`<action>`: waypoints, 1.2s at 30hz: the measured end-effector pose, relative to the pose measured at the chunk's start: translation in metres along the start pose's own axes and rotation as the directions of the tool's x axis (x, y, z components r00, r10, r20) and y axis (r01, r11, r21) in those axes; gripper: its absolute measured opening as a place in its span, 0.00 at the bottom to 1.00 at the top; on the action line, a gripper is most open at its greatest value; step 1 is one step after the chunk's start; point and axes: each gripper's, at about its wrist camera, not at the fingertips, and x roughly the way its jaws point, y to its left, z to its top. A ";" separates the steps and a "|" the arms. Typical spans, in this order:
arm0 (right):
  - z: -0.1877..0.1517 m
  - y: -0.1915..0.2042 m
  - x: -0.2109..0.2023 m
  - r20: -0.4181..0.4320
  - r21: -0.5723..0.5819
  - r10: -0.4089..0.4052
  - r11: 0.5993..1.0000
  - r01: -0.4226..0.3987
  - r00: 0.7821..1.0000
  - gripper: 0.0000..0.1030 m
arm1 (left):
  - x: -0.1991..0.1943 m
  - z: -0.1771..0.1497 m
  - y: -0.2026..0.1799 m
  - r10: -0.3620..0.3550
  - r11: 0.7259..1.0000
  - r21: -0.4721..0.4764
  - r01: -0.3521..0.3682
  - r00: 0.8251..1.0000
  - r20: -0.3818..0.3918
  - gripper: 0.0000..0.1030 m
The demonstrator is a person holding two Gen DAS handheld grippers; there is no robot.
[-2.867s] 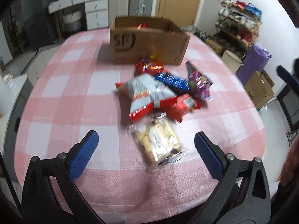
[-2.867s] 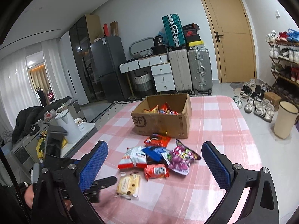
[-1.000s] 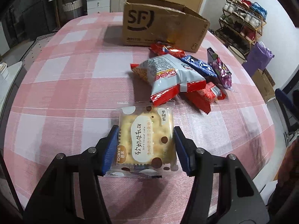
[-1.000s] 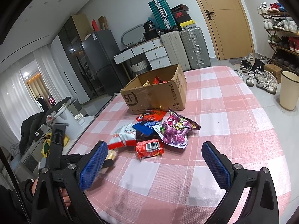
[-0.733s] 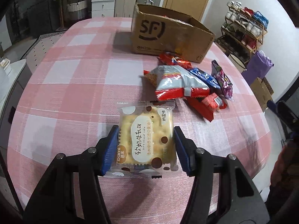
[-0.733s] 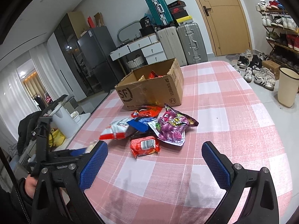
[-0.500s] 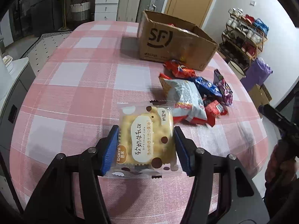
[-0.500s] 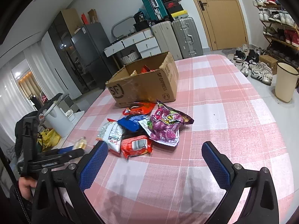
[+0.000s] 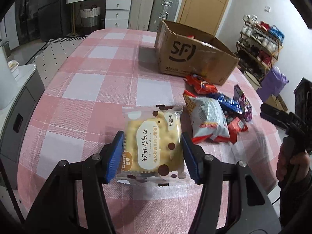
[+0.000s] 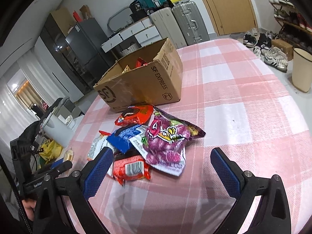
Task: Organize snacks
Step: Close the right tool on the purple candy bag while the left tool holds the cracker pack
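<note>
My left gripper (image 9: pixel 153 152) is shut on a clear pack of yellow biscuits (image 9: pixel 153 142) and holds it above the pink checked table (image 9: pixel 87 89). An open SF cardboard box (image 9: pixel 191 54) with snacks inside stands at the far side; it also shows in the right wrist view (image 10: pixel 144 83). A pile of snack bags lies in front of it: a white-and-red bag (image 9: pixel 207 119), a purple bag (image 10: pixel 165 136), a blue pack (image 10: pixel 126 136), red packs (image 10: pixel 134 115). My right gripper (image 10: pixel 161 167) is open and empty, low over the pile's near edge, by a red barcode pack (image 10: pixel 131 168).
The table edge curves off to the left and right. Suitcases (image 10: pixel 187 23), drawers and a fridge (image 10: pixel 85 44) stand behind the table. A shoe rack (image 9: pixel 259 39) and a bin (image 10: pixel 302 70) are on the right. A white cabinet (image 9: pixel 17 97) stands left of the table.
My left gripper closed on the biscuit pack, lifted it and carried it left of the pile. My right gripper moved down and forward toward the snack pile.
</note>
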 end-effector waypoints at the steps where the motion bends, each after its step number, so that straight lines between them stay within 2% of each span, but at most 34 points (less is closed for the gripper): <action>1: 0.002 -0.001 0.003 -0.002 0.002 0.005 1.000 -0.005 1.000 0.99 | 0.000 0.001 0.001 -0.002 1.000 -0.004 0.002 1.000 0.003 0.53; 13: 0.013 -0.012 0.034 -0.037 0.027 0.013 1.000 -0.012 0.999 0.99 | 0.017 0.008 0.010 -0.013 1.000 -0.023 0.013 1.000 -0.017 0.53; 16: 0.020 -0.017 0.042 -0.052 0.043 0.012 0.999 -0.010 0.999 0.96 | 0.022 0.009 0.011 -0.015 1.000 -0.024 0.015 1.000 -0.022 0.53; 21: 0.023 -0.027 0.052 -0.077 0.115 0.032 0.993 -0.023 0.997 0.84 | 0.030 0.010 0.014 -0.015 0.999 -0.036 0.014 0.999 -0.037 0.53; 26: 0.023 -0.023 0.055 -0.085 0.094 0.009 0.996 -0.001 0.996 0.75 | 0.037 0.010 0.018 -0.012 0.999 -0.047 0.010 0.999 -0.047 0.53; 28: 0.023 -0.022 0.058 -0.093 0.092 0.025 0.996 -0.016 0.995 0.64 | 0.037 0.010 0.018 -0.014 0.999 -0.047 0.012 0.999 -0.046 0.53; 29: 0.022 -0.021 0.060 -0.101 0.086 0.030 0.996 -0.021 0.994 0.55 | 0.038 0.010 0.018 -0.014 0.999 -0.049 0.011 0.999 -0.045 0.53; 31: 0.020 -0.017 0.061 -0.101 0.064 0.019 0.998 -0.012 0.995 0.54 | 0.037 0.009 0.018 -0.012 0.999 -0.046 0.010 0.999 -0.045 0.53; 36: 0.019 -0.010 0.059 -0.086 0.028 0.008 1.000 -0.006 0.996 0.45 | 0.031 0.008 0.019 -0.014 0.999 -0.051 0.012 0.999 -0.032 0.53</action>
